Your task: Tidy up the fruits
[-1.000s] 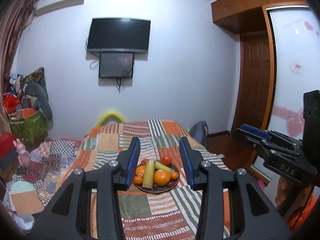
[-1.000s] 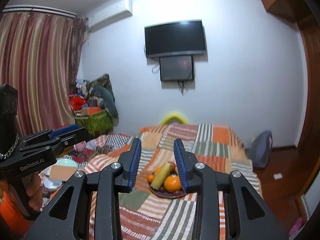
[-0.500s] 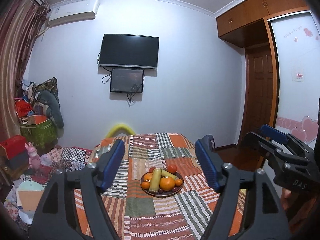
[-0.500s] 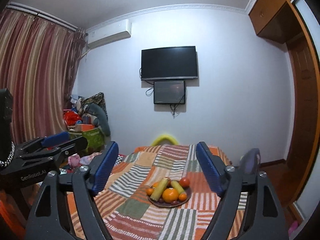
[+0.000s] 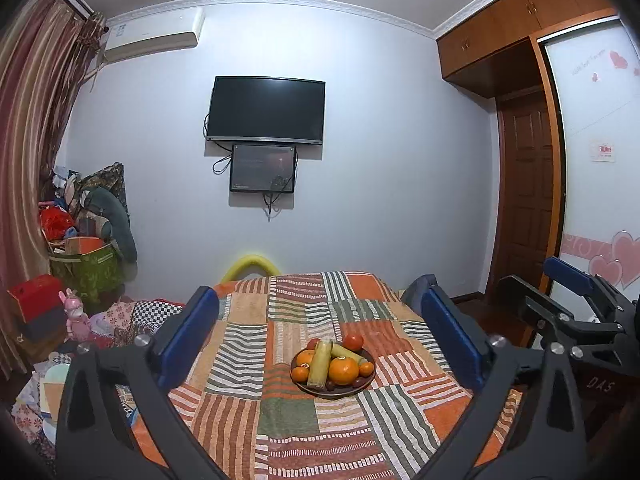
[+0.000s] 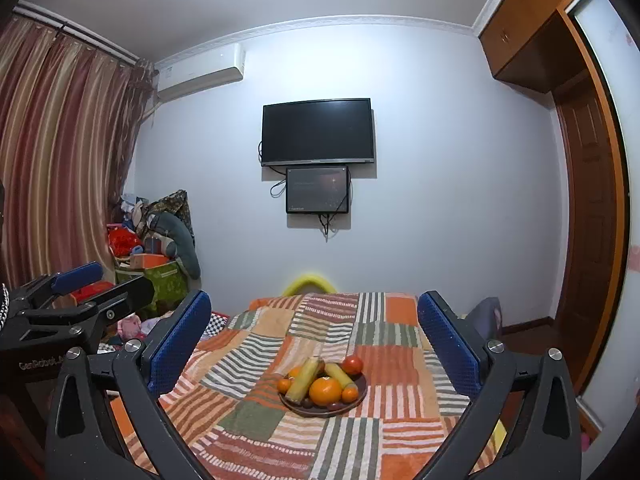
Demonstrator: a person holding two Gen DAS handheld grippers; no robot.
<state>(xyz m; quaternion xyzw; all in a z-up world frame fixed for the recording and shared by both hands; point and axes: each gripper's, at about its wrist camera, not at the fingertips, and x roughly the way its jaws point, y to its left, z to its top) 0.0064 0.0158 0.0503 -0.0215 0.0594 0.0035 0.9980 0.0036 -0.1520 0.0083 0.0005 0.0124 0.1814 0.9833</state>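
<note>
both of my hand-held grippers have gone from nearly pressed together a second ago to spread wide. the left hand-held gripper and the right hand-held gripper each stand with blue-padded fingers far apart and nothing between them. they have also pulled back and up, so the fruit that filled the gap between the fingers before now sits small and well beyond the tips.

the fruits all lie together in the dark round wooden plate, which rests near the middle of the bed with the orange, green and white striped patchwork cover. in it i see a large orange at the near side, two pale yellow-green cylindrical stalks laid across the middle, a red tomato at the far right edge, several small tangerines round the rim and some dark little fruits, too small to name, at the near edge. no fruit shows on the cover outside the plate.

i judge that this fits two stages alike: fruit heaped and waiting to be sorted, with me opening up to reach in, or fruit already gathered on the plate and me letting go and backing off. the opened, empty fingers alone do not settle which.
</note>
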